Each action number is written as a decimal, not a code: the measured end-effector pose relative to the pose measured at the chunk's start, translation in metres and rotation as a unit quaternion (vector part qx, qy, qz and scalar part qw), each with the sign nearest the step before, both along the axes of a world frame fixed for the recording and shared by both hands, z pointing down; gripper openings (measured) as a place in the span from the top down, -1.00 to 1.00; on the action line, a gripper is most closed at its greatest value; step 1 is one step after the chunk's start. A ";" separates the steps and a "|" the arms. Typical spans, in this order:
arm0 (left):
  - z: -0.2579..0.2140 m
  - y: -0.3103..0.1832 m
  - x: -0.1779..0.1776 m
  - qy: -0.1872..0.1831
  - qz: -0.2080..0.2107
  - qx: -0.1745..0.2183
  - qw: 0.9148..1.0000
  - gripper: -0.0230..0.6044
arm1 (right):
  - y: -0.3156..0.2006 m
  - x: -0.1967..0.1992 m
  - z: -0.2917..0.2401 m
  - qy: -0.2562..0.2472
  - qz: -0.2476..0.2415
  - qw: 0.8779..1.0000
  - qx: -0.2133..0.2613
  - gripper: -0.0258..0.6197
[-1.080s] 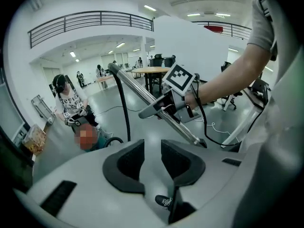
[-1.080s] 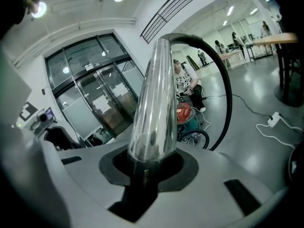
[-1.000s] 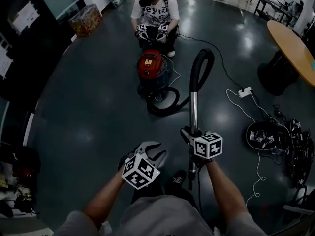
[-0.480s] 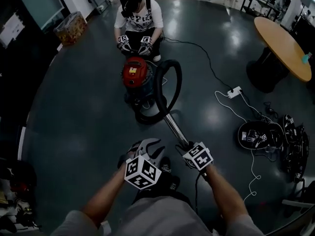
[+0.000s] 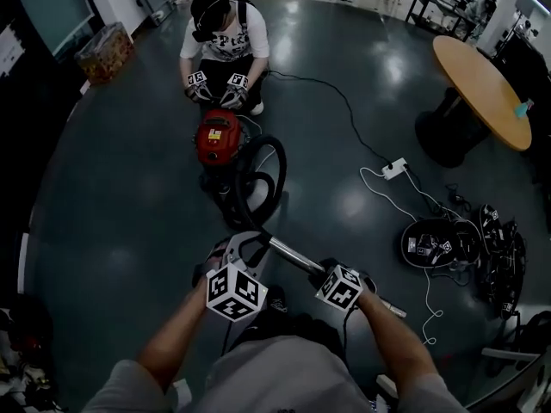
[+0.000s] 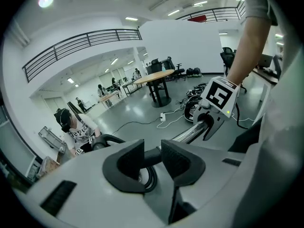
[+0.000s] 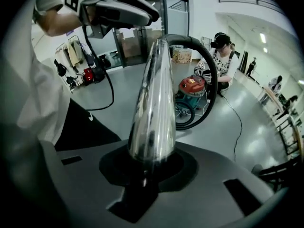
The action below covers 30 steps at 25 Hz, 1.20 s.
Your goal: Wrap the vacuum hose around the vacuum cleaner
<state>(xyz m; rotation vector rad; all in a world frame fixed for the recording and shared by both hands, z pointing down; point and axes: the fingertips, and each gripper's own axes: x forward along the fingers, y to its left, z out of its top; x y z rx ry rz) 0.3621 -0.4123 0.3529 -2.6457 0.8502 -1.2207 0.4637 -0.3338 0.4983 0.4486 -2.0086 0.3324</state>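
Note right tongs (image 7: 152, 167) clamped on chrome wand (image 7: 154, 103), left tongs (image 5: 244, 249) part-open astride hose cuff (image 6: 148, 159), ungripped. Risk of stiff hose (image 5: 281, 177) springing off vacuum cleaner (image 5: 217, 138) at 12 o'clock.

Vacuum cleaner (image 5: 218, 138): canister with red lid and blue-green drum, upright on the floor, upper centre-left of the head view. Vacuum hose (image 5: 279, 179): black, curled in one upright loop just beside the canister's right side. Metal wand (image 5: 297, 257): chrome, off the floor, slanting down-right across lower centre.
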 end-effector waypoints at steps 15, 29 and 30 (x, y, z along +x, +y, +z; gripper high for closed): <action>0.076 -0.007 0.064 -0.034 -0.032 -0.132 0.990 0.55 | -0.033 0.098 0.038 0.097 -0.178 0.979 0.027 0.64; 0.213 -0.057 0.142 -0.071 -0.216 -0.180 0.957 0.55 | -0.138 0.219 0.141 0.124 -0.360 0.921 0.084 0.64; 0.223 -0.060 0.141 -0.062 -0.229 -0.183 0.954 0.55 | -0.144 0.218 0.150 0.127 -0.368 0.917 0.084 0.64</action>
